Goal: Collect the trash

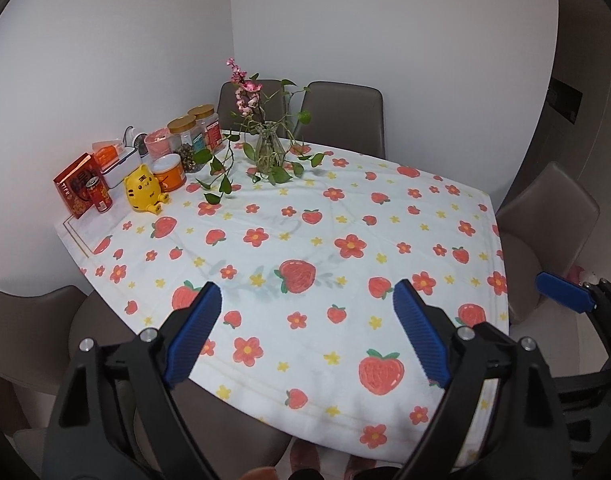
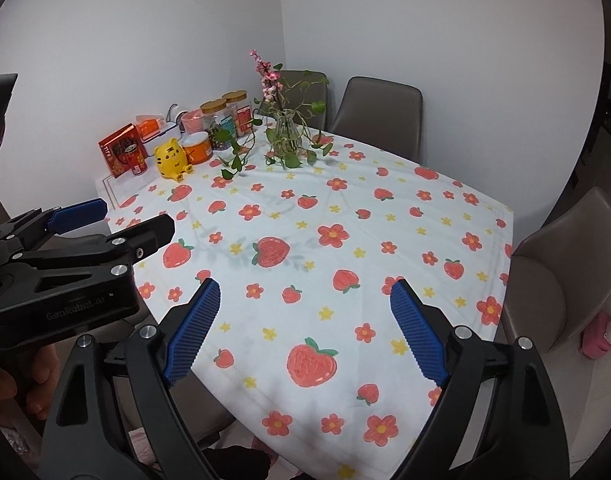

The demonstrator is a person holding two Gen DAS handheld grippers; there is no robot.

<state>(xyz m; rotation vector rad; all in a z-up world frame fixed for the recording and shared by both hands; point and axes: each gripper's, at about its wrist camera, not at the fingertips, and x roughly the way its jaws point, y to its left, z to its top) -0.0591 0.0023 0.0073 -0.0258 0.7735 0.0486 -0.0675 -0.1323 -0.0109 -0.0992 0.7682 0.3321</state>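
Note:
My left gripper [image 1: 305,336] is open and empty, held above the near edge of a table [image 1: 405,264] covered by a white cloth with strawberries and flowers. My right gripper [image 2: 303,330] is open and empty too, over the same near edge. The left gripper also shows at the left of the right wrist view [image 2: 117,220]; a blue pad of the right gripper's fingers [image 1: 561,294] shows at the right of the left wrist view. A red drink can [image 1: 98,196] stands at the table's far left corner, also in the right wrist view [image 2: 136,162]. No loose trash shows on the cloth.
At the far left stand a red box [image 1: 75,184], a yellow tiger toy [image 1: 144,190], an orange tub [image 1: 170,172], two lidded jars [image 1: 193,136] and a white box [image 1: 119,168]. A glass vase of vines and pink flowers [image 1: 268,152] stands behind. Grey chairs [image 1: 345,116] surround the table.

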